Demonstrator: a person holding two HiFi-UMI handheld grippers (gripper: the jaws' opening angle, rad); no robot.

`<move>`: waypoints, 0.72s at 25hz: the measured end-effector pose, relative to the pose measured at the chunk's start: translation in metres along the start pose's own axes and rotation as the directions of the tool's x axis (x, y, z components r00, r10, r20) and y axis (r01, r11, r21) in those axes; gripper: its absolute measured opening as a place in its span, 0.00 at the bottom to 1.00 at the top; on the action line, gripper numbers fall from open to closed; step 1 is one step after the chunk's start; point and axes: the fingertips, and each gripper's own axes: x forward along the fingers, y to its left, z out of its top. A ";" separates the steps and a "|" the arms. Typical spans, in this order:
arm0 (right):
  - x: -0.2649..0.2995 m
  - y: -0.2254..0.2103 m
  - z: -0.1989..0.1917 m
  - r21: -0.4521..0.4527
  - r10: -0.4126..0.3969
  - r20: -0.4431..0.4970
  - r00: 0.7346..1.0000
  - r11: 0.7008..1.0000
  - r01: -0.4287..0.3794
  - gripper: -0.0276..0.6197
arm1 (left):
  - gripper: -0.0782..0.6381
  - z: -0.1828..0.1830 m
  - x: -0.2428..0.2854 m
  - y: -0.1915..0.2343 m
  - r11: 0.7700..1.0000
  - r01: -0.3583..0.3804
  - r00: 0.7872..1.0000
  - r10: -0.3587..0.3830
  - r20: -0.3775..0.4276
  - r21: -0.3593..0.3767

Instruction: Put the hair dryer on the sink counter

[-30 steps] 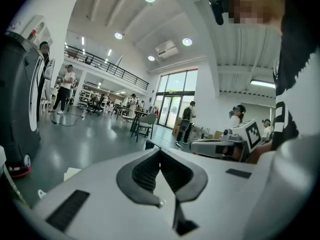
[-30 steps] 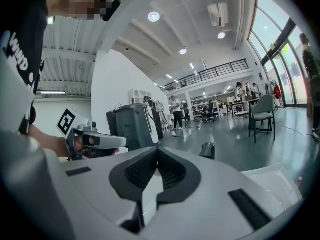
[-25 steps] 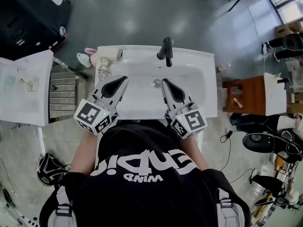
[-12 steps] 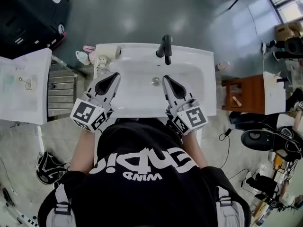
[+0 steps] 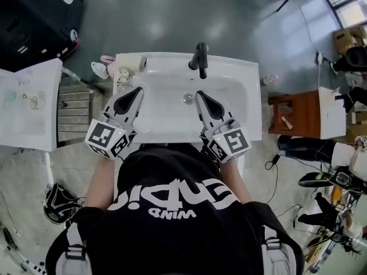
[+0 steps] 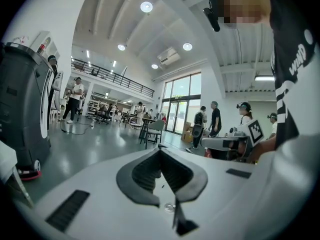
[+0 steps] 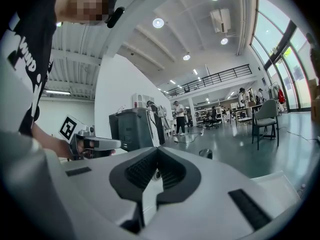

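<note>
Left tongs (image 5: 139,89) and right tongs (image 5: 198,94), both clenched and empty, over a glossy white sink (image 5: 169,114).
Ribbed dark pads meet, tapering to points. The white, barrel-shaped hair dryer (image 5: 133,62) lies on the worktop (image 5: 251,110) just beyond the left tongs, apart from them.

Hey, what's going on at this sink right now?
A person stands at a white sink, holding a gripper in each hand over it. The left gripper and the right gripper are both shut and hold nothing. A white object that may be the hair dryer lies on the counter's back left corner, left of the black faucet. Neither gripper touches it.
</note>
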 end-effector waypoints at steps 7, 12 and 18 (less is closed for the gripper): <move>-0.001 -0.001 -0.004 0.004 0.002 -0.007 1.000 1.000 -0.002 0.07 | 0.14 -0.003 0.001 -0.001 1.000 0.003 1.000 -0.003 -0.010 -0.004; -0.001 0.000 -0.004 0.006 0.006 -0.010 1.000 1.000 -0.006 0.07 | 0.14 -0.002 0.002 -0.004 1.000 0.009 1.000 -0.008 -0.017 0.012; -0.001 -0.001 -0.005 0.001 0.005 -0.014 1.000 1.000 -0.005 0.07 | 0.14 -0.005 0.004 -0.008 0.999 0.013 0.999 -0.012 -0.029 0.030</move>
